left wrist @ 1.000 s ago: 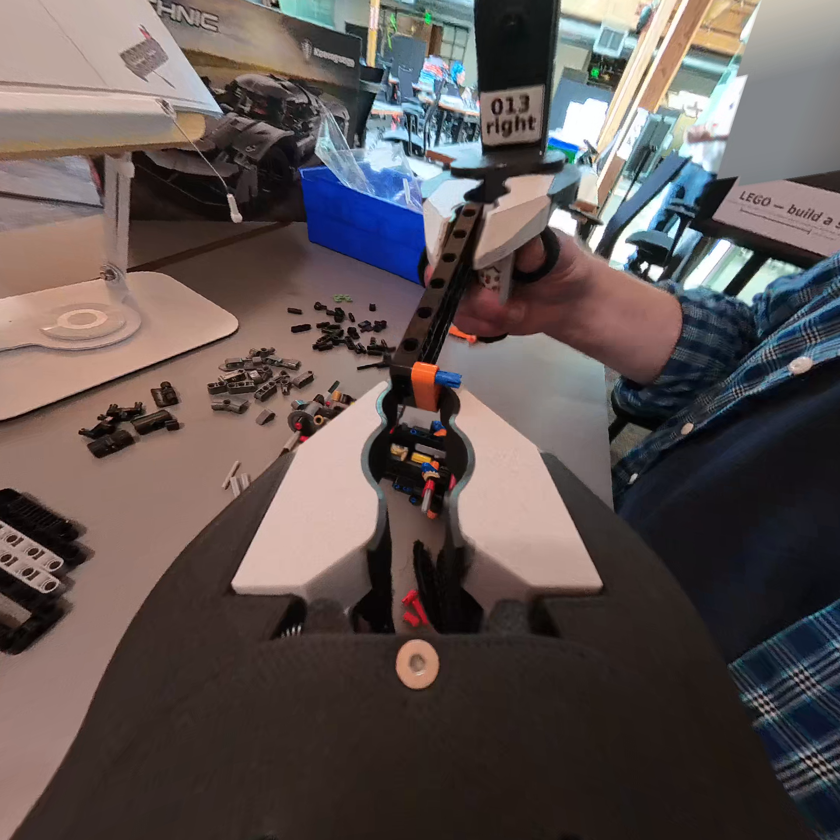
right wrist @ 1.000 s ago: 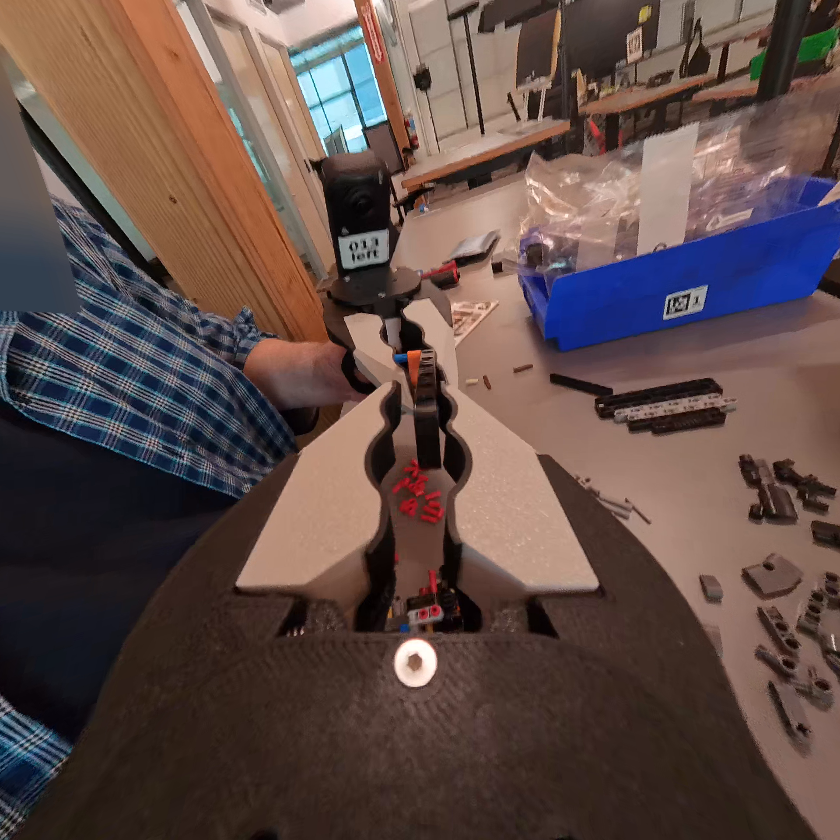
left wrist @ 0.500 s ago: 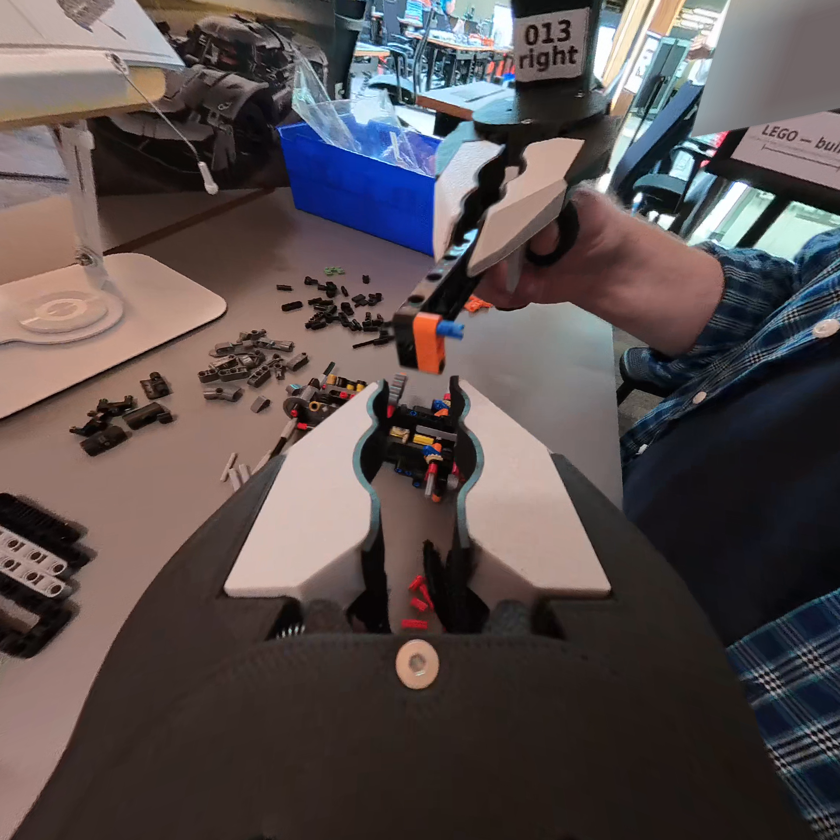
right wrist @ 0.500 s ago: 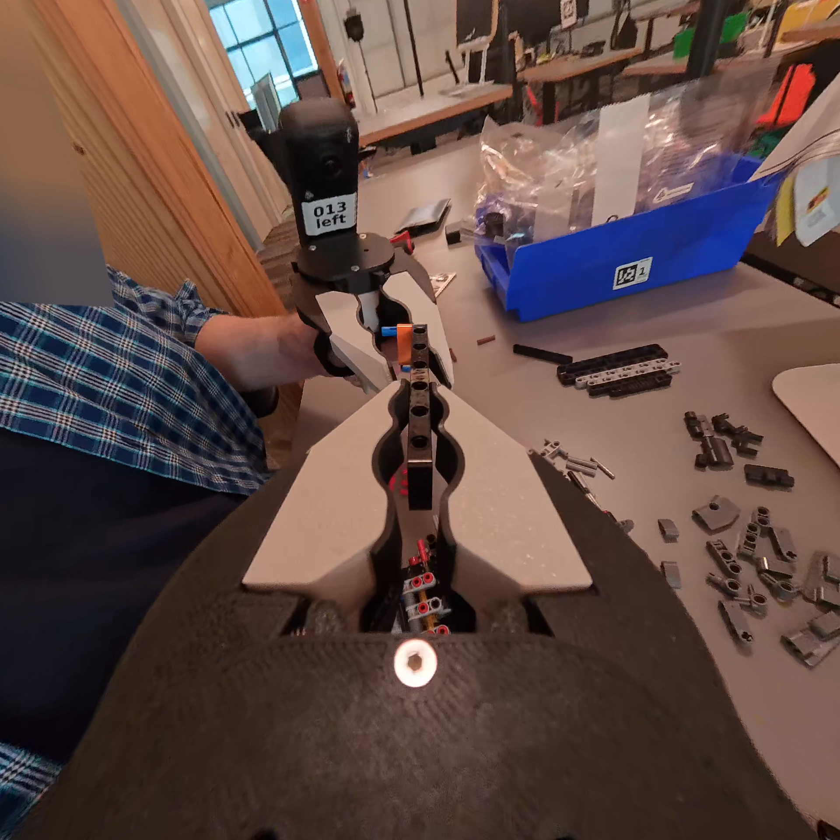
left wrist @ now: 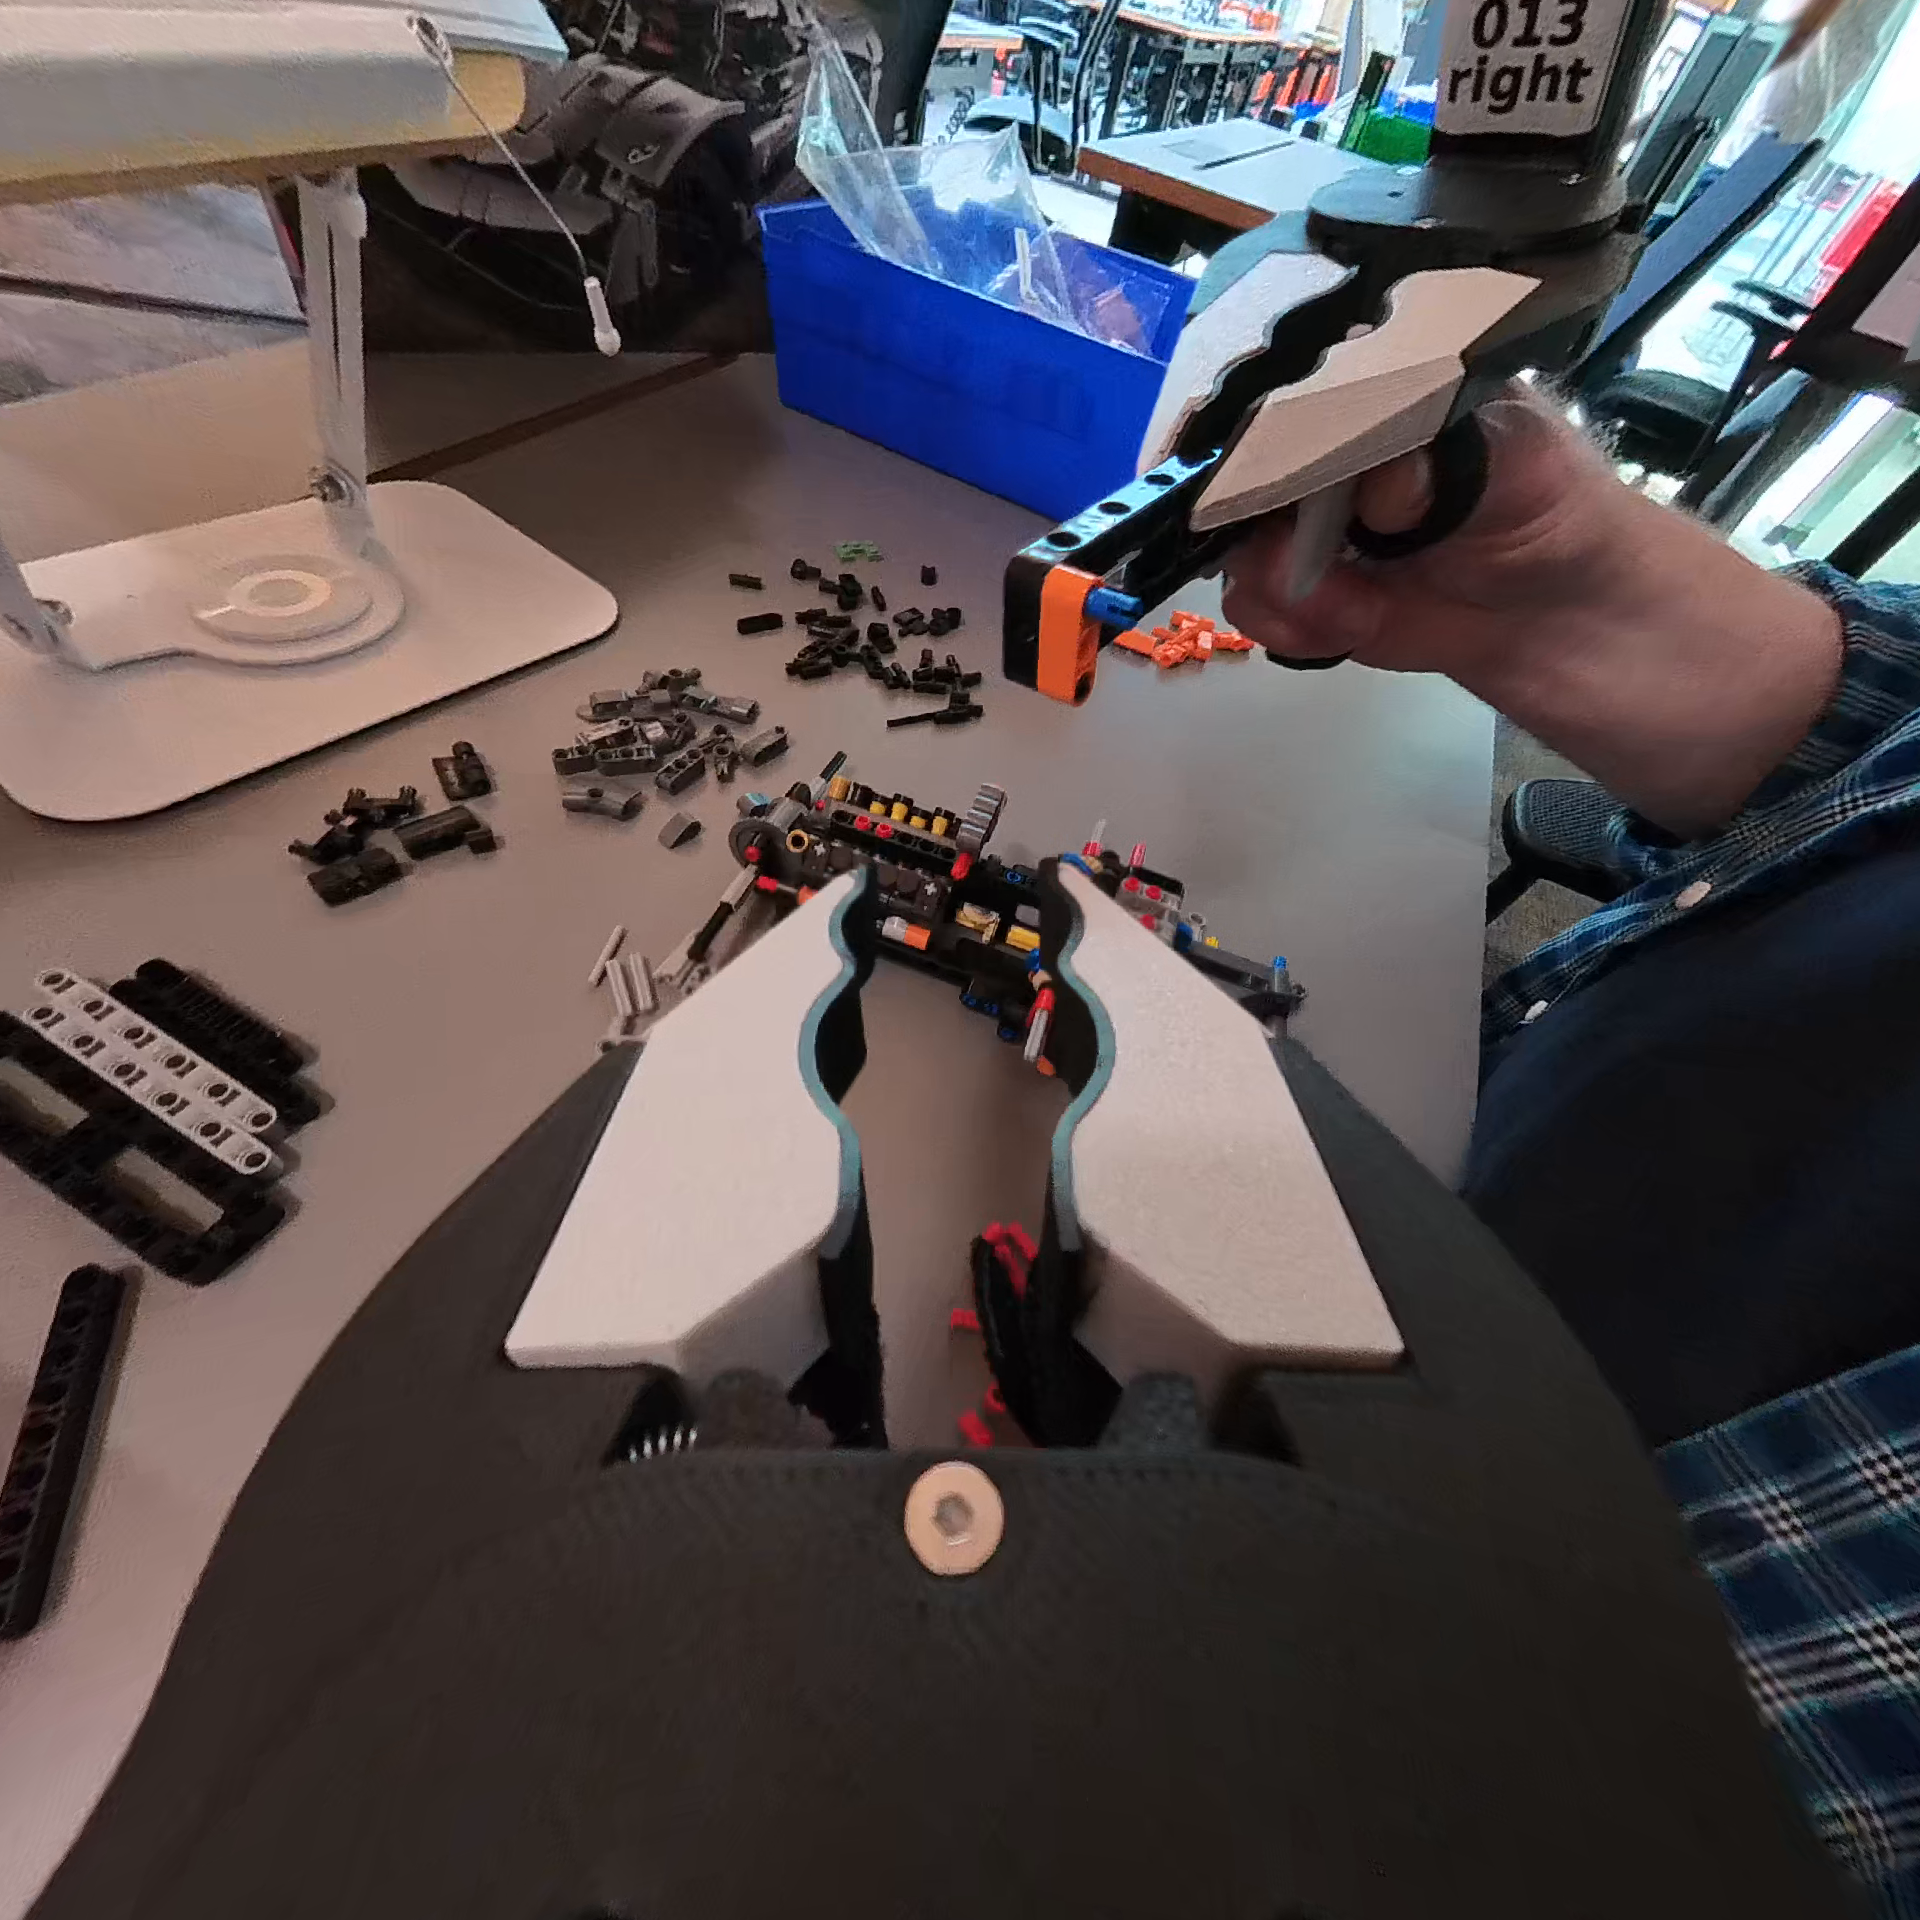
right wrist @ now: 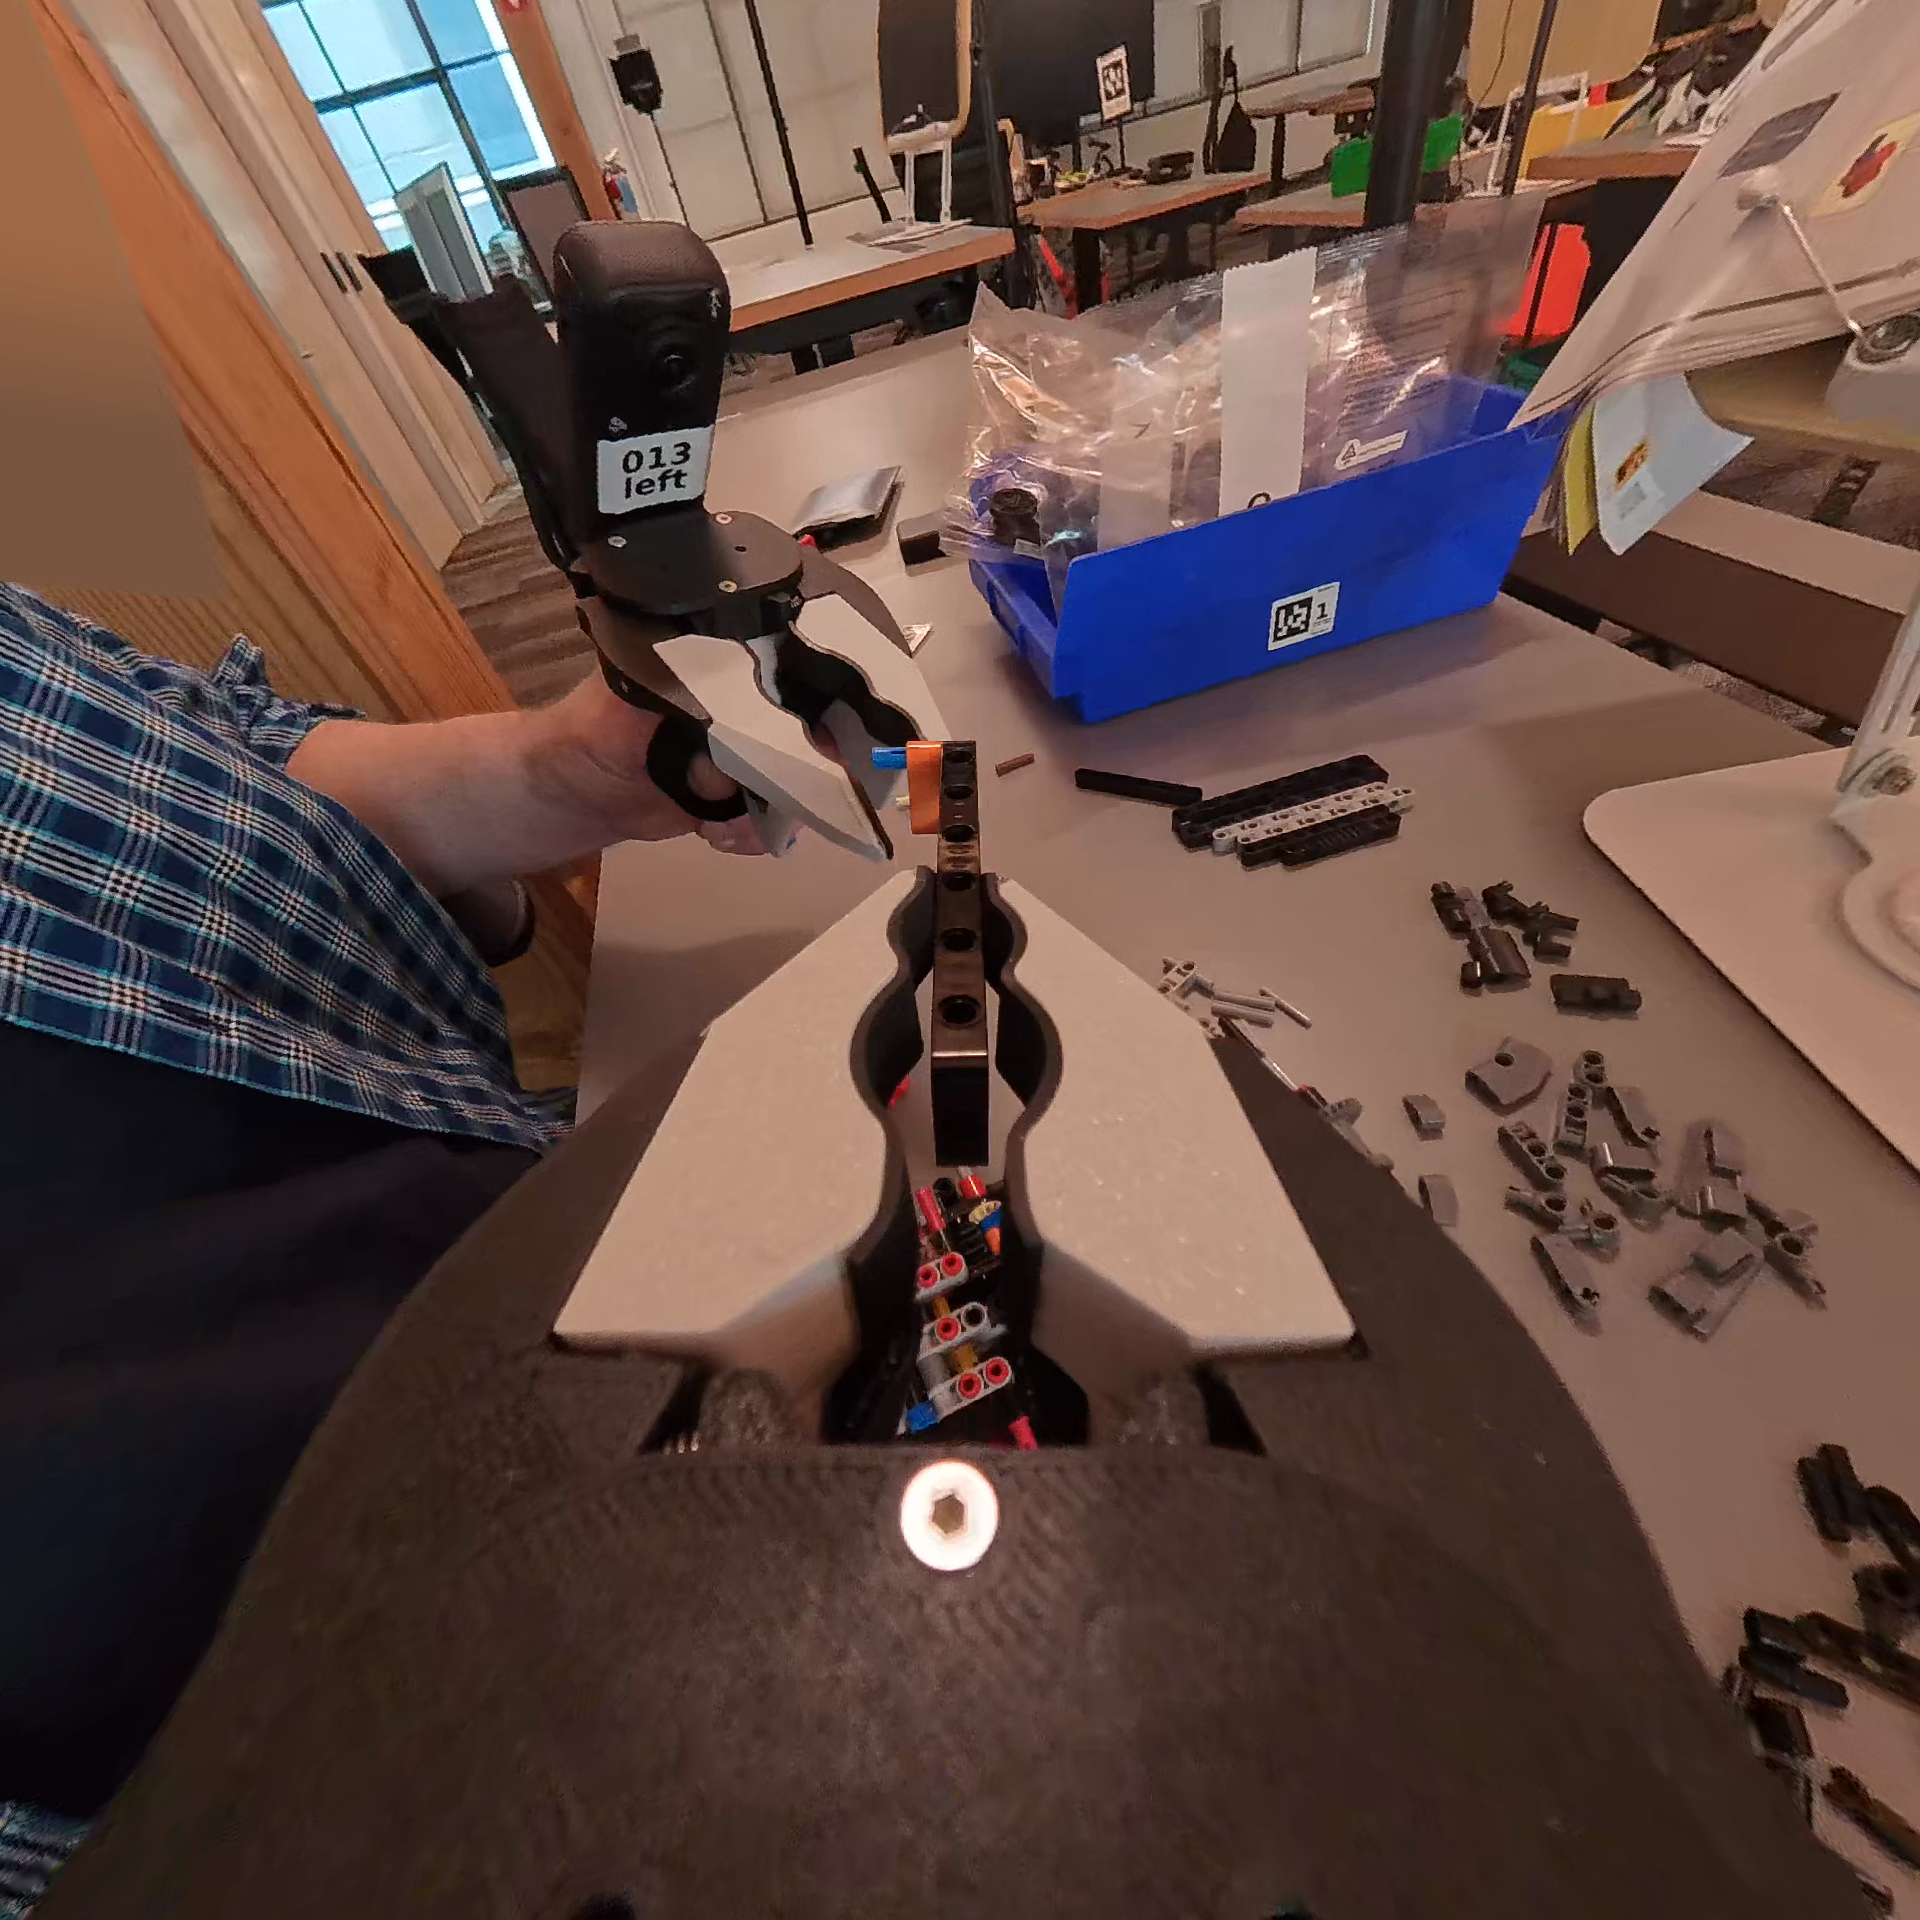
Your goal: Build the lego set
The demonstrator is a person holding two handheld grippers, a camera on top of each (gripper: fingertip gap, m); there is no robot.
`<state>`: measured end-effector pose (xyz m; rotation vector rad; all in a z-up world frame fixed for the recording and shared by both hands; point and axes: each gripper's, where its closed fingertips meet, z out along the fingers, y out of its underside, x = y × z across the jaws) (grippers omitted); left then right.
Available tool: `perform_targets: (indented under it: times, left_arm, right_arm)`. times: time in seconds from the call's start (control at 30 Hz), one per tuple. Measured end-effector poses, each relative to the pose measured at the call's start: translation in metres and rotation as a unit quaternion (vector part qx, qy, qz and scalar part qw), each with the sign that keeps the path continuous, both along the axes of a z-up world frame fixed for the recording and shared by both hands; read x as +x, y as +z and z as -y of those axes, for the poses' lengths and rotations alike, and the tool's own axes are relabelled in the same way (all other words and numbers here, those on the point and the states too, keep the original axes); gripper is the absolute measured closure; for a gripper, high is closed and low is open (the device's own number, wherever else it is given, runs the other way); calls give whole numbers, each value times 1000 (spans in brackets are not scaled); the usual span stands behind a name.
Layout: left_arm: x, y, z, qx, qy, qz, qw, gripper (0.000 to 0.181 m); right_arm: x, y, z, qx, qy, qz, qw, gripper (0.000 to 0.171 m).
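Observation:
My right gripper (right wrist: 956, 891) is shut on a long black holed beam (right wrist: 958, 997). The beam has an orange connector (right wrist: 923, 787) and a blue pin (right wrist: 886, 756) at its far end. In the left wrist view this gripper (left wrist: 1179, 483) holds the beam (left wrist: 1117, 520) in the air, orange end (left wrist: 1060, 639) pointing down-left. My left gripper (left wrist: 956, 883) is open and empty. It hovers over the partly built, many-coloured lego assembly (left wrist: 914, 831) on the grey table (left wrist: 1195, 790). The beam's orange end is above and apart from my left gripper.
A blue bin (left wrist: 956, 353) with plastic bags stands at the back. A white stand base (left wrist: 291, 623) holds the booklet at left. Loose black and grey parts (left wrist: 665, 727), orange pieces (left wrist: 1184, 639), long beams (left wrist: 145, 1081) and red pins (left wrist: 1003, 1242) lie around. A plaid sleeve (left wrist: 1839, 727) is at right. Left tips to right tips: about 9 cm.
My left gripper let go of the beam's orange end, opened and drew back over the assembly. My right gripper carried the beam up and away to the right.

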<state>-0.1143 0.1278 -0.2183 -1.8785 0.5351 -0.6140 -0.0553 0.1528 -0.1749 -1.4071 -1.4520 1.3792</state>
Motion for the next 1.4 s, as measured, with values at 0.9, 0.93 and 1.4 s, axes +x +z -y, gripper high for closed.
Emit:
perform_targets:
  times: [0.9,0.93,1.4]
  left_arm:
    - [-159,-38,81,-96,236,-209,944,149]
    - [-166,-40,84,-102,244,-214,940,149]
    - [-94,-63,93,-126,88,-216,964,162]
  right_arm:
    - [62,-13,-48,26,-156,-1,987,167]
    - [64,-15,-48,26,-158,1,987,167]
    - [86,-26,-47,14,-173,2,985,167]
